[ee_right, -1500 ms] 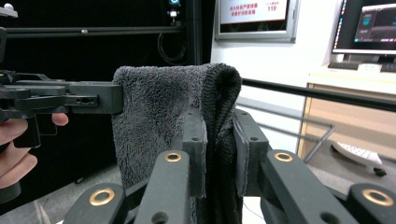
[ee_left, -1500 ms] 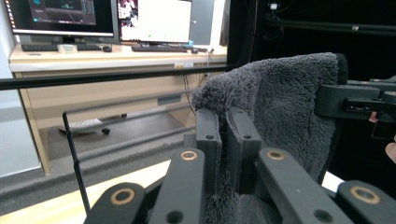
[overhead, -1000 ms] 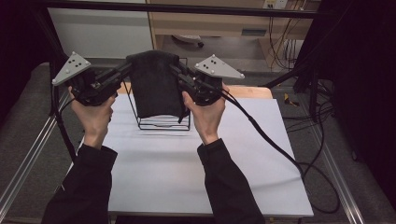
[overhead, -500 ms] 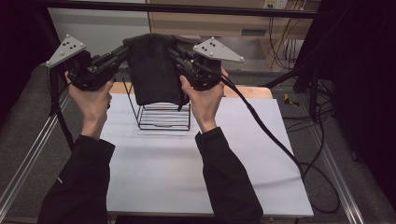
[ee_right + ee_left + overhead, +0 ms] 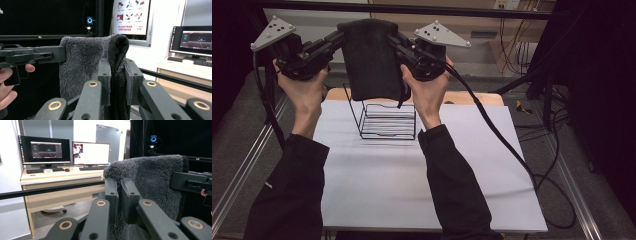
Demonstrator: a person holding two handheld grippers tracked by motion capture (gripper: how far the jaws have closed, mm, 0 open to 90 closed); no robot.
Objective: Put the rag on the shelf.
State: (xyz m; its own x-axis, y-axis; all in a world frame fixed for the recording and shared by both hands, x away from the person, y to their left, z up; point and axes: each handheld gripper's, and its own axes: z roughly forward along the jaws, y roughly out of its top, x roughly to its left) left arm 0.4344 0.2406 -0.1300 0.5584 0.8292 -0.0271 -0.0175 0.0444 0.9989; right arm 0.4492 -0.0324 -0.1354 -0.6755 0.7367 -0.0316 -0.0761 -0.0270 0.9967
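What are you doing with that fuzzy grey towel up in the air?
A person holds a dark grey towel up above the table. The left gripper pinches one top corner and the right gripper pinches the other. The towel hangs folded just over a black wire rack standing on the table.

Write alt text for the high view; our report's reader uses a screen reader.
Two hands hold a dark grey towel up by its top corners, left tool and right tool clamped on it, above a black wire rack on a white table.
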